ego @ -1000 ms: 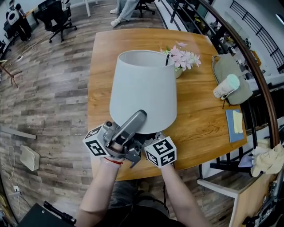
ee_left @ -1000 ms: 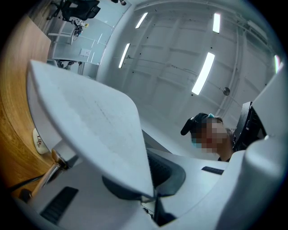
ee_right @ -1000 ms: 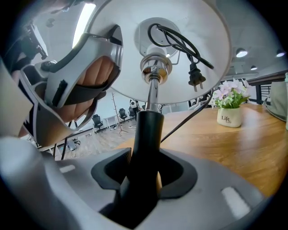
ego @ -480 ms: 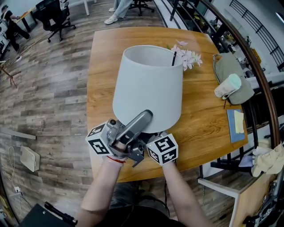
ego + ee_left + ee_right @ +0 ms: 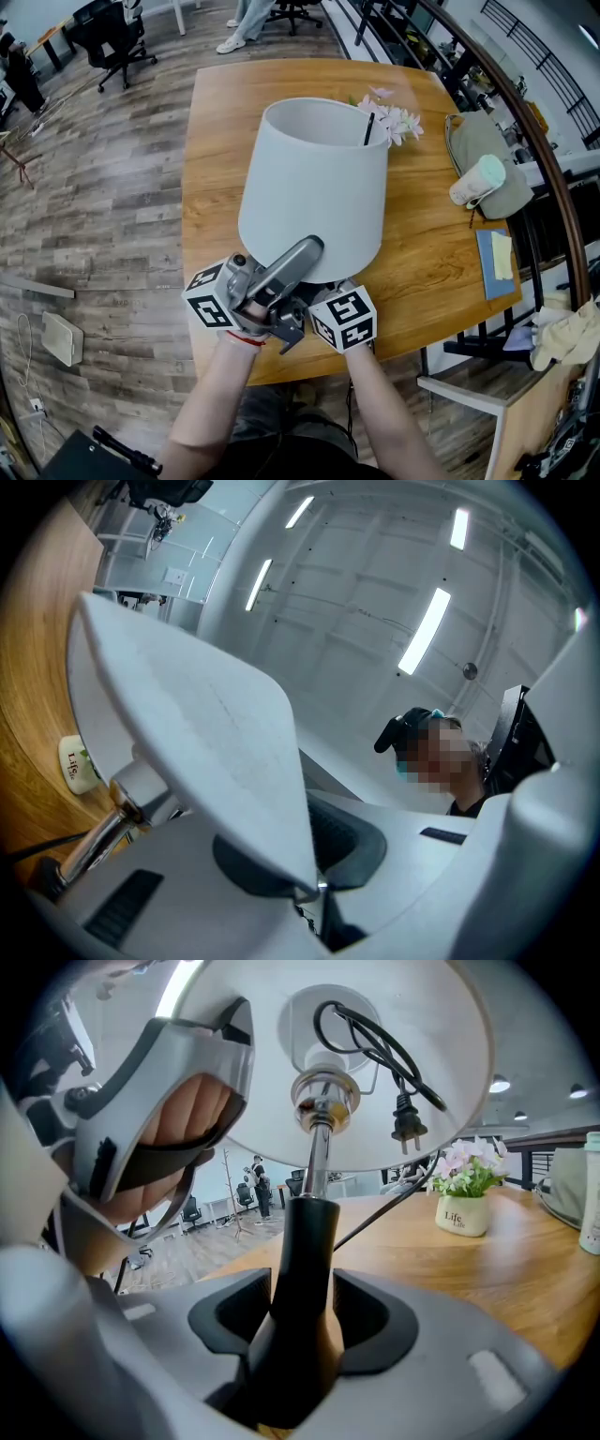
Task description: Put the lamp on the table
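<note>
Head view: a lamp (image 5: 309,216) standing upright over the near half of the wooden table (image 5: 422,272), close to the edge at 6 o'clock. Cannot tell whether its foot rests on the wood. Large, smooth, pale grey-white shade (image 5: 319,159), a blunt cone open at the top and slightly wider at the bottom. Right gripper view, looking up under the shade: a black flared stem (image 5: 302,1241), a chrome rod (image 5: 317,1152) rising from it to the socket, and a black cord looped up inside with its plug (image 5: 408,1115) hanging free. Right gripper (image 5: 300,1321) at 5 o'clock of the shade, jaws opening wide, the black stem between them with the pads barely clear of it. Left gripper (image 5: 317,885) at 7 o'clock, pinched tight on the shade's lower rim. At 1 o'clock of the shade, near its top rim, a small pot of pink flowers (image 5: 394,120).
</note>
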Tool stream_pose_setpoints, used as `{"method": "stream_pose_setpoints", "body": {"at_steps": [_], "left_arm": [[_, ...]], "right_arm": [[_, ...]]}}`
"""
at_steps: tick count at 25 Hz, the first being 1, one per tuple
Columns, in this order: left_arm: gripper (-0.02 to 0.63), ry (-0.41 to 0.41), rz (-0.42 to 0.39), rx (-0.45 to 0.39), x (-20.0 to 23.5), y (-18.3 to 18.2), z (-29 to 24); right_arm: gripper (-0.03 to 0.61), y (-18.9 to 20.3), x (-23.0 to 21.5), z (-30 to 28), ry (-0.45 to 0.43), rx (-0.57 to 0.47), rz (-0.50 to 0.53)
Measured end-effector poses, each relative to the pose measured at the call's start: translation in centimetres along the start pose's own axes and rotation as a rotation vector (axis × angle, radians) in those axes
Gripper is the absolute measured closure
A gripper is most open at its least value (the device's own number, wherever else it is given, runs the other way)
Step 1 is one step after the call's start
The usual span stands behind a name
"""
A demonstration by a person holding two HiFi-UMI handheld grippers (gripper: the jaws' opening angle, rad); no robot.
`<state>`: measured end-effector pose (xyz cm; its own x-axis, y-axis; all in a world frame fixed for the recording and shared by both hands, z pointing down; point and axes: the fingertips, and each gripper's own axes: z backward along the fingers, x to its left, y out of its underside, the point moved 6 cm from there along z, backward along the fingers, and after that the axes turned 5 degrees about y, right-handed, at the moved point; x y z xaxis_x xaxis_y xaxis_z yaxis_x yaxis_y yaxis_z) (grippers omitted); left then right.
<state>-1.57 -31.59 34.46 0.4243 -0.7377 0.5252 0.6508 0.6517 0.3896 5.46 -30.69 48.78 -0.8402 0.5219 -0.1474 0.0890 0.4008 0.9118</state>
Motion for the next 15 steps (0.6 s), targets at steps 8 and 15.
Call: {"method": "stream_pose_setpoints", "body": {"at_steps": [8,15], "left_arm": [[0.614,0.007,-0.004,0.007,-0.4,0.6,0.1],[0.612,0.019,-0.029,0.031,-1.2,1.4,0.3]], "right_arm": [[0.406,0.1,-0.2,2.3,0.034,-0.051,-0.033],[0.442,0.3,0.2,3.5,0.055,-0.030,-0.029]]}}
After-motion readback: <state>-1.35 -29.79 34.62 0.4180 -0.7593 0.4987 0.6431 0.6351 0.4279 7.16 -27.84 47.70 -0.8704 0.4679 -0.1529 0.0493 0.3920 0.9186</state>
